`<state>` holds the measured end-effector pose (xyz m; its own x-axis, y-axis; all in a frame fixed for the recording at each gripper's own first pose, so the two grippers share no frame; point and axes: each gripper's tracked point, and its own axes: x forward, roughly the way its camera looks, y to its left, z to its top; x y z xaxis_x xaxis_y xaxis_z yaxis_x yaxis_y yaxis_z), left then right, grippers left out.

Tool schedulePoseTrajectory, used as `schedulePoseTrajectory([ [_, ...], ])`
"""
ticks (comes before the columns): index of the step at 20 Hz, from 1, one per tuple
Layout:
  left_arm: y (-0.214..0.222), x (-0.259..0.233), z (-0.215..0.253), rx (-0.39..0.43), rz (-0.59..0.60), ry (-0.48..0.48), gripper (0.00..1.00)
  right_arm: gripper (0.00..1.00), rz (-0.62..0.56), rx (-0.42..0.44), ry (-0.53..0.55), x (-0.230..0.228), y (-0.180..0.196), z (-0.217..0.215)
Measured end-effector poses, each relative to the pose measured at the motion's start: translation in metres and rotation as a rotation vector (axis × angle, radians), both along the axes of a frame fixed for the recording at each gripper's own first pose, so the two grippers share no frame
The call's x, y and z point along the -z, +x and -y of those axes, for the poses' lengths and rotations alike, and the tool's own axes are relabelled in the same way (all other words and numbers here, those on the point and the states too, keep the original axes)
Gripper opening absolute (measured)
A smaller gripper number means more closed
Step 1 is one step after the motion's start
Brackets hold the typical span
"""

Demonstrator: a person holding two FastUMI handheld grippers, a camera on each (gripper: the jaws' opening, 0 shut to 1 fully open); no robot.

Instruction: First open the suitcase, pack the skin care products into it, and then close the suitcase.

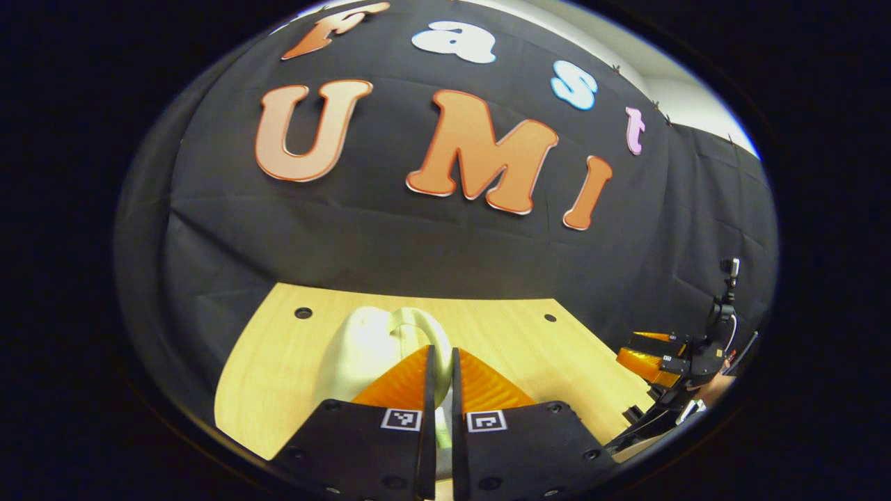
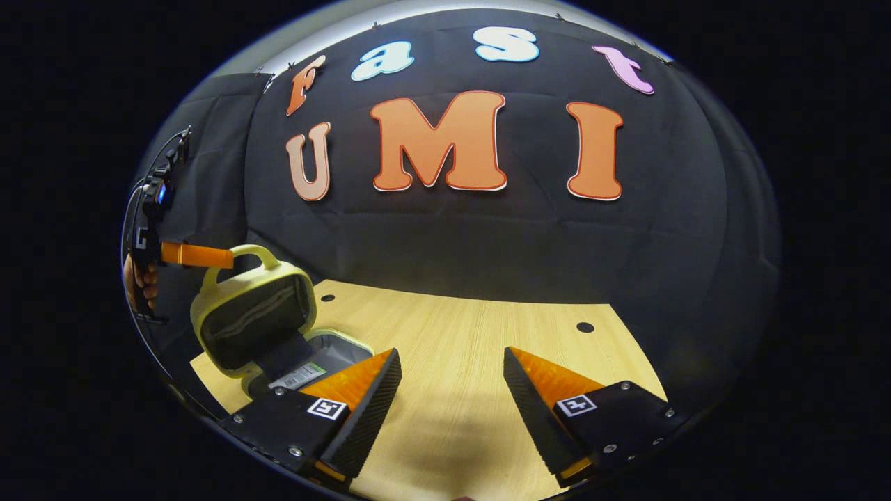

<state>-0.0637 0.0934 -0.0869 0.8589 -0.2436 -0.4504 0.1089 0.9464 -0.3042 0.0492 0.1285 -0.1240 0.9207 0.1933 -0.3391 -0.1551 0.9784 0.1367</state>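
The wooden bench [image 2: 473,362] ran up to the black cloth wall [image 2: 452,229]. At its left end the pale suitcase [image 2: 243,327] stood open, its lid [image 2: 254,316] raised upright and a package lying in the tray. The left tongs [image 1: 443,362] were nearly closed at the lid's edge near the handle [image 2: 243,254]; whether they gripped it I could not tell. The right tongs [image 2: 452,369] were spread wide and empty over bare bench

Pale wooden table [image 2: 459,334] with small dark holes [image 2: 585,327].
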Motion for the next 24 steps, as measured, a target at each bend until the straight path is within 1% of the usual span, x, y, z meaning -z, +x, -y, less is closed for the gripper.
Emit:
schedulePoseTrajectory([
  [2,0.003,0.012,0.037,0.031,-0.019,-0.007,0.09,0.94,0.002,-0.007,0.005,0.002,-0.002,0.009],
  [4,0.004,0.02,0.06,0.051,-0.038,0.005,0.1,0.94,0.006,-0.008,0.008,0.003,-0.002,0.021],
  [8,0.002,0.052,0.107,0.098,-0.098,0.035,0.09,0.94,0.003,-0.006,0.013,0.008,-0.007,0.041],
  [10,0.003,0.071,0.127,0.118,-0.13,0.066,0.1,0.94,-0.007,-0.003,0.011,0.009,-0.009,0.047],
  [13,0.005,0.096,0.152,0.148,-0.155,0.154,0.09,0.94,-0.002,0.012,0.003,0.008,-0.014,0.055],
  [16,0.0,0.118,0.166,0.205,-0.198,0.201,0.1,0.94,-0.015,0.054,0.003,0.015,-0.019,0.061],
  [18,0.001,0.126,0.169,0.24,-0.219,0.218,0.15,0.94,-0.028,0.085,0.016,0.017,-0.023,0.06],
  [20,0.007,0.121,0.172,0.262,-0.182,0.232,0.17,0.94,-0.037,0.112,0.014,0.017,-0.024,0.057],
  [23,0.011,0.112,0.173,0.291,-0.123,0.245,0.16,0.94,-0.028,0.161,0.0,0.009,-0.025,0.053],
  [24,0.01,0.109,0.171,0.293,-0.113,0.238,0.25,0.94,-0.02,0.179,-0.002,0.005,-0.025,0.051],
])
